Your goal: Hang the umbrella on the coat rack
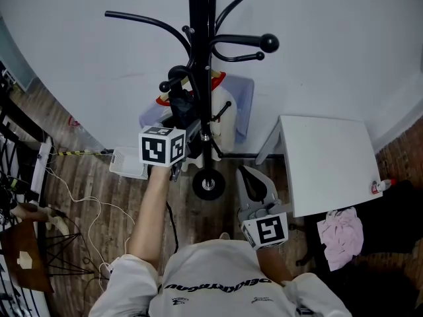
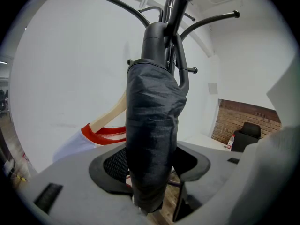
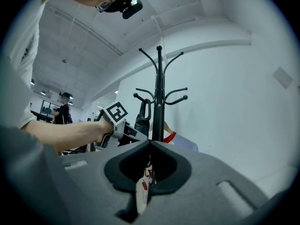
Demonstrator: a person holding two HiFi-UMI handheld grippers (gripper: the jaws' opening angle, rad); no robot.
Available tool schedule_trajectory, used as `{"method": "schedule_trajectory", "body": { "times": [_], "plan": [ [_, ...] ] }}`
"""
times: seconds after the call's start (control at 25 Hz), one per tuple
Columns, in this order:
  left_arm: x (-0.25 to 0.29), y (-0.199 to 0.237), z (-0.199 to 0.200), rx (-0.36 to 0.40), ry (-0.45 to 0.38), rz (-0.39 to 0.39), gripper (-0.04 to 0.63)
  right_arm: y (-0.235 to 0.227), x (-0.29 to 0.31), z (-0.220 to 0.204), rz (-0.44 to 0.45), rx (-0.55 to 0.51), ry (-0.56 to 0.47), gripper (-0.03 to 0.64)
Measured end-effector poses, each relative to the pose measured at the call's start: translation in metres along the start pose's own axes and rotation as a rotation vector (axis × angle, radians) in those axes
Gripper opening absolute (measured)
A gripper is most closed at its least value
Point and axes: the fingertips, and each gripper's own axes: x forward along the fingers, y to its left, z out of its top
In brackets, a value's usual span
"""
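The black coat rack (image 1: 200, 45) stands against the white wall, its curved arms spreading from the pole. A folded black umbrella (image 2: 152, 125) stands upright close against the pole, its handle up among the rack's lower arms (image 2: 185, 74). My left gripper (image 2: 152, 172) is shut on the umbrella's lower body; in the head view this gripper (image 1: 187, 132) sits just left of the pole, with the umbrella (image 1: 180, 105) above it. My right gripper (image 1: 253, 180) hangs lower and nearer me, shut and holding nothing, its jaw tips touching (image 3: 150, 146). From there the umbrella (image 3: 142, 118) shows beside the rack (image 3: 159, 93).
A white garment with a red collar (image 1: 225, 104) hangs on a wooden hanger behind the rack. A small white table (image 1: 324, 164) stands to the right, with a bottle (image 1: 382, 186) and a pink cloth (image 1: 342, 236) by it. A white box (image 1: 129, 164) and cables lie left. Another person (image 3: 63, 108) stands far off.
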Motion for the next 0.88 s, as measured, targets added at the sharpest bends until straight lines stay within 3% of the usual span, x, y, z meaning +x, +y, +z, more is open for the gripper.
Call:
{"method": "schedule_trajectory", "body": {
  "times": [0.72,0.88],
  "plan": [
    [0.014,-0.003,0.012,-0.006,-0.278,-0.016,0.265,0.005,-0.009,0.006,-0.002,-0.018,-0.004,0.0],
    [0.015,-0.003,0.012,-0.012,-0.306,-0.017,0.272,0.005,-0.011,0.007,-0.001,-0.017,-0.005,0.0]
  ]
}}
